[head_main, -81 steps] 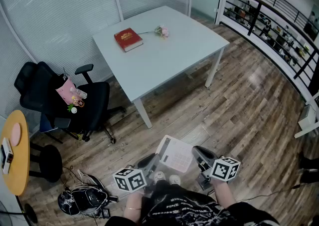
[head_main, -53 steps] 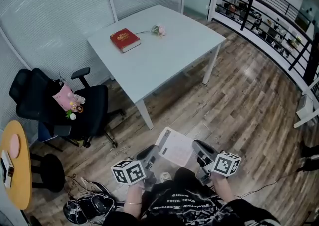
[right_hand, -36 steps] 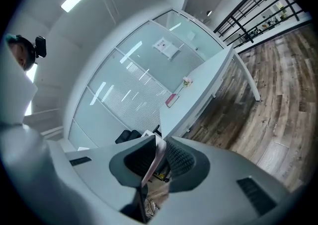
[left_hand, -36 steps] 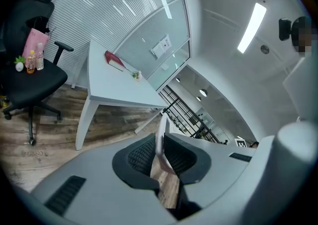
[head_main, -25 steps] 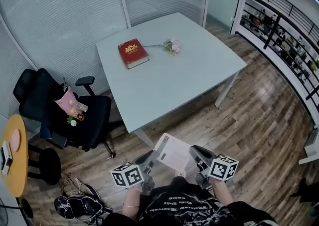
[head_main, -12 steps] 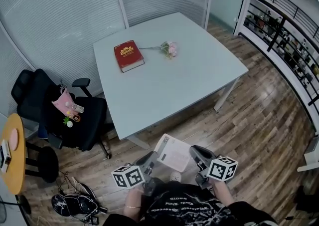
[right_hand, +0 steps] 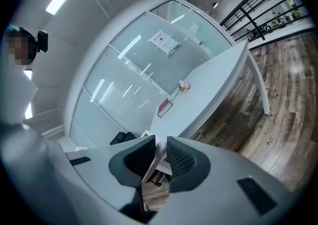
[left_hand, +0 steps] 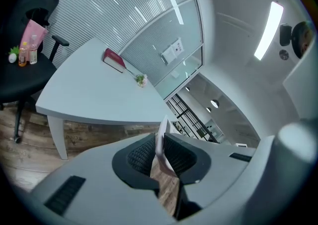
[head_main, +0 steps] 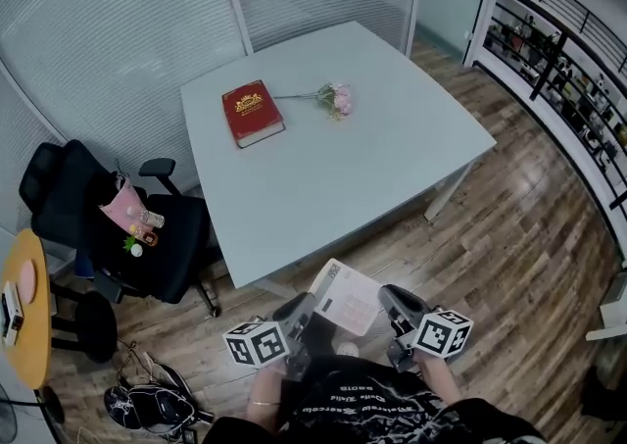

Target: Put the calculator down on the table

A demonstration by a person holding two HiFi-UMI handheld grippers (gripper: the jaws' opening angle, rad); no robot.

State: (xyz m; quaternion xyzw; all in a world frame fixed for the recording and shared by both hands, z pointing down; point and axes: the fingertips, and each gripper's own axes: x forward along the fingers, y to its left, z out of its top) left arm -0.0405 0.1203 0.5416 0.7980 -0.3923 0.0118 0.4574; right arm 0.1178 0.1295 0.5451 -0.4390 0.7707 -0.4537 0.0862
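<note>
Compared with the view three seconds earlier, the table [head_main: 372, 158] has drawn closer. Its near edge now lies just beyond the calculator [head_main: 345, 297], where a wide strip of wood floor once separated them.

Nearest the person, the left gripper [head_main: 302, 309] pinches the left edge of the calculator. In its own view the ribbed pads [left_hand: 141, 155] are closed on the thin white body. The right gripper [head_main: 391, 301] pinches the opposite edge in the same way, with its pads [right_hand: 181, 158] pressed onto the casing.

This two-sided hold keeps the flat device face up and roughly level, probably so that it can be lowered without tipping. It hangs in the air between the two grippers, above the floor and short of the tabletop, so the set-down is judged not yet begun.

Farther on, the pale tabletop is bare across its near half, which offers free landing space. A red book [head_main: 252, 112] and a sprig of pink flowers [head_main: 336, 99] lie toward the far left corner. A black office chair [head_main: 167, 236] stands to the left of the table.
</note>
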